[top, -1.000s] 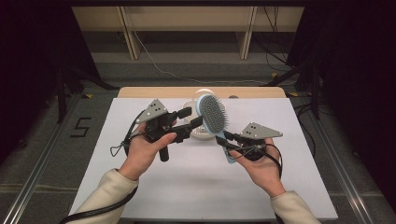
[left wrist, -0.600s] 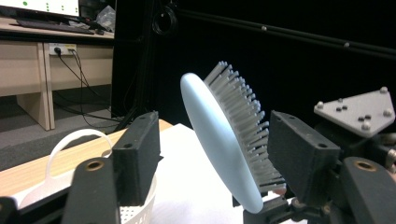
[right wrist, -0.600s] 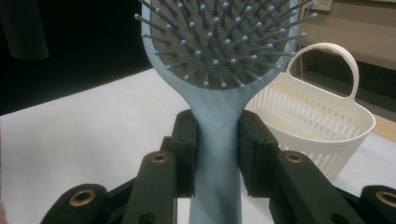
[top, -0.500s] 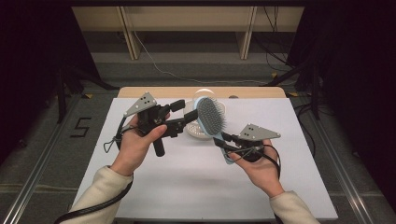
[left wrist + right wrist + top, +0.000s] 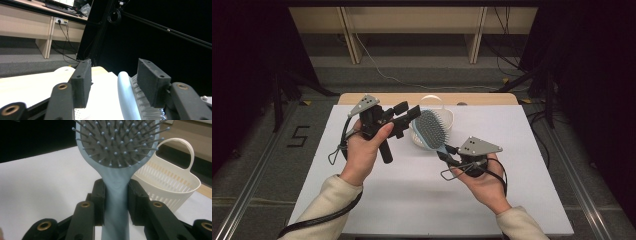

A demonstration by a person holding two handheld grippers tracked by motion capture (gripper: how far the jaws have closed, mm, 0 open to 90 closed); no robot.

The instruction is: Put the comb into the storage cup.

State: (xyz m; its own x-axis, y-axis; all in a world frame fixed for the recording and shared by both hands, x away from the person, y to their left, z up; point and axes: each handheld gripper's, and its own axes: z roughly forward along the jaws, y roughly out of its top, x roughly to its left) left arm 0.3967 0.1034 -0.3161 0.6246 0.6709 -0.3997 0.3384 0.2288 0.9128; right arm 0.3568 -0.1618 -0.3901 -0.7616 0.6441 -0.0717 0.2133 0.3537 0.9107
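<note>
In the right gripper view the top of the hairbrush (image 5: 116,157) is cut off by the frame, and its handle hides the gap between the jaws. In the left gripper view one jaw covers part of the bristles, so the brush head is hard to make out. The right gripper (image 5: 447,152) is clamped on the pale blue handle. The brush runs up and away from it toward the far left, bristles facing up, its head over the white basket (image 5: 443,111) on the table (image 5: 512,200). The left gripper (image 5: 412,111) is spread wide, its jaws around the brush head without closing.
</note>
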